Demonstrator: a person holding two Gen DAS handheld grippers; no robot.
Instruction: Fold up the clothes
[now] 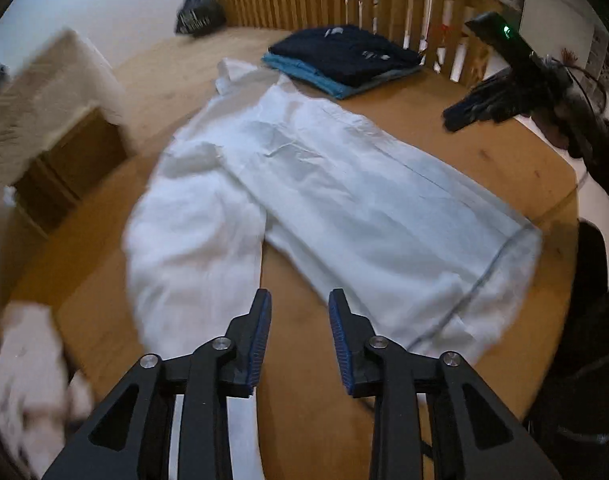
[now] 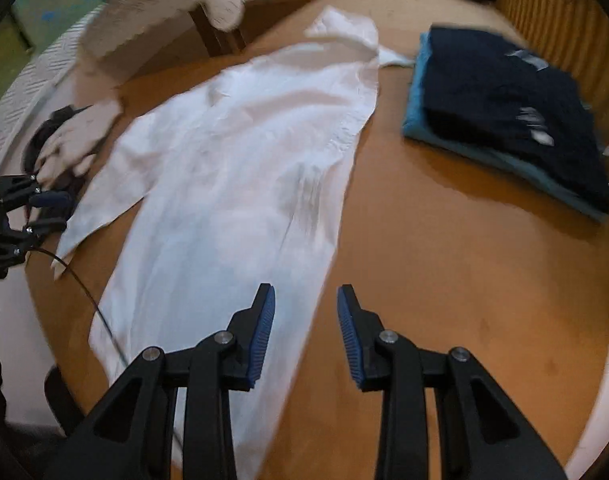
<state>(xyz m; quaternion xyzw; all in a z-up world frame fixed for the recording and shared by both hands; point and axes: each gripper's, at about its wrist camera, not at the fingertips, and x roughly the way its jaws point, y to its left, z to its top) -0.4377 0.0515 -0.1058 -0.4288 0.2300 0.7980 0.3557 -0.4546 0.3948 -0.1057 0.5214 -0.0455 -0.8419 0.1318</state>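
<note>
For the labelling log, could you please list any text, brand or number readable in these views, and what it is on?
No text can be read.
Navy garment: pale print marks, too blurred.
Dark bag: pale lettering, too blurred.
White shirt: no text visible.

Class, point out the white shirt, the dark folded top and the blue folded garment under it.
white shirt [image 1: 344, 200], left wrist view, middle of body
dark folded top [image 2: 504, 96], right wrist view, upper face
blue folded garment [image 2: 418, 130], right wrist view, near corner
</note>
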